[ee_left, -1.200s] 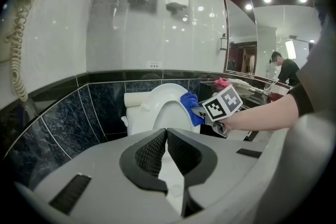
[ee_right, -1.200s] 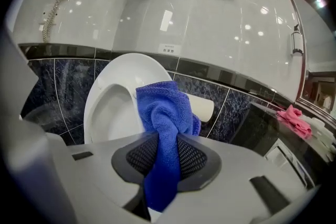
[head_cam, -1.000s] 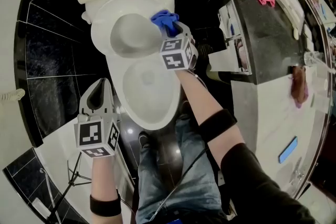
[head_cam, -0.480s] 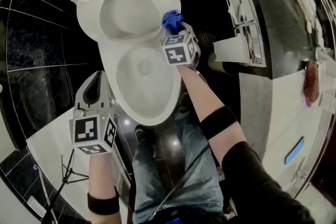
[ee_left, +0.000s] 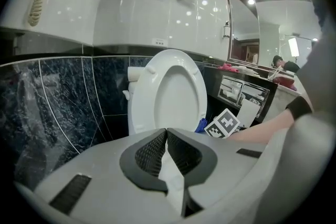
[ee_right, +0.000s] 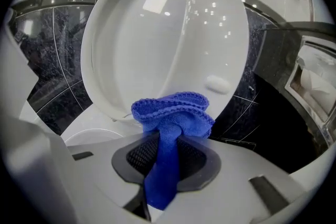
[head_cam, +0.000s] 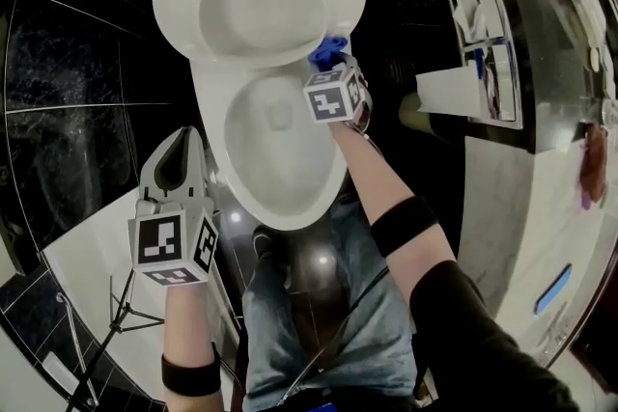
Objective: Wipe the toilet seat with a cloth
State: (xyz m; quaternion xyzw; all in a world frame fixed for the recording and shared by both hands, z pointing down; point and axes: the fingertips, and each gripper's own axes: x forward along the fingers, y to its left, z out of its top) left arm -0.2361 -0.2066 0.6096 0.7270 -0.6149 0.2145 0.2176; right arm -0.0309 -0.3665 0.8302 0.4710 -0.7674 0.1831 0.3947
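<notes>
Right gripper (ee_right: 167, 149): clamped on blue cloth (ee_right: 172, 113), at the toilet's (head_cam: 280, 207) right side, beside the raised lid (head_cam: 256, 0). Left gripper (head_cam: 183, 145): jaws together, empty, left of the bowl.

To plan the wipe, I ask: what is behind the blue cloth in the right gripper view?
The raised toilet lid stands behind the blue cloth held in the right gripper. The lid's lower edge there is covered.
</notes>
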